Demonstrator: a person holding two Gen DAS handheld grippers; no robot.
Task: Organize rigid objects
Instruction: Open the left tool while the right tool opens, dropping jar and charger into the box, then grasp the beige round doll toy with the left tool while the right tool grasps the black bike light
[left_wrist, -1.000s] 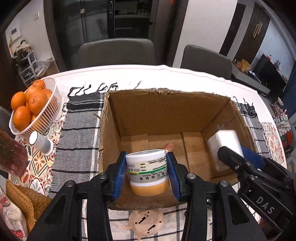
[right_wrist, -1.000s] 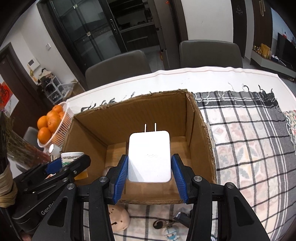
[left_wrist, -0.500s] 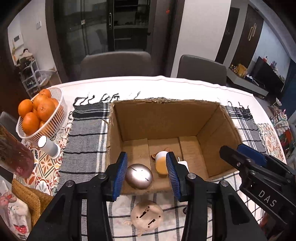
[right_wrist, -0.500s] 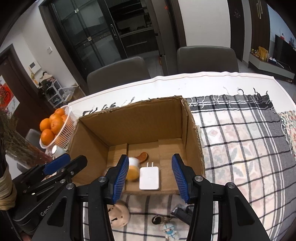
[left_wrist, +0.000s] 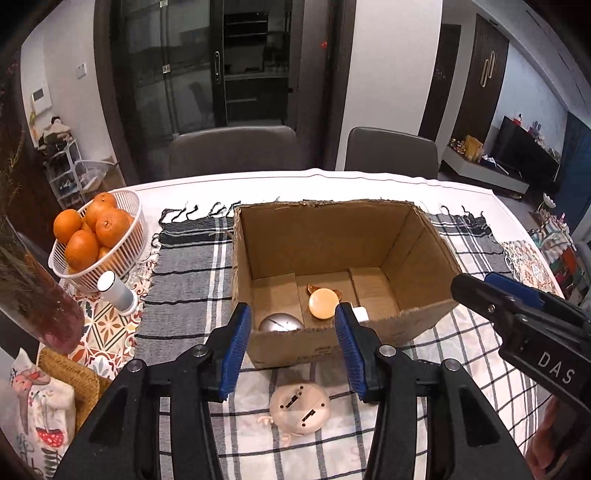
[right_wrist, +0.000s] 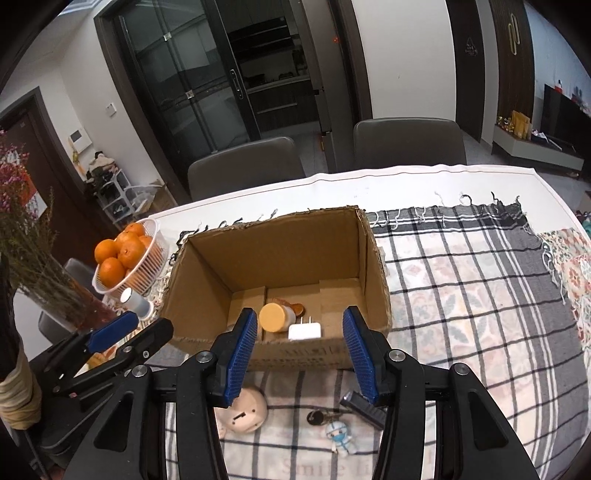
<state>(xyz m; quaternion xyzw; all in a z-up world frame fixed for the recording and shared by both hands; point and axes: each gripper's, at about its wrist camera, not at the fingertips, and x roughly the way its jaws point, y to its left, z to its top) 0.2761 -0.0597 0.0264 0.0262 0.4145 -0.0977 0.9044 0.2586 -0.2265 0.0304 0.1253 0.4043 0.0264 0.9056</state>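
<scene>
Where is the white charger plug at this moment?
In the right wrist view, the white charger plug lies on the floor of the cardboard box, near its front wall, just right of the tipped jar.

Your left tongs (left_wrist: 293, 345) and right tongs (right_wrist: 301, 354) look alike: black angular plastic arms, ribbed blue pads on the fingers (left_wrist: 236, 347), and silver screw heads. White "DAS" lettering marks the right tongs' side; the left's shows "Gen".
</scene>
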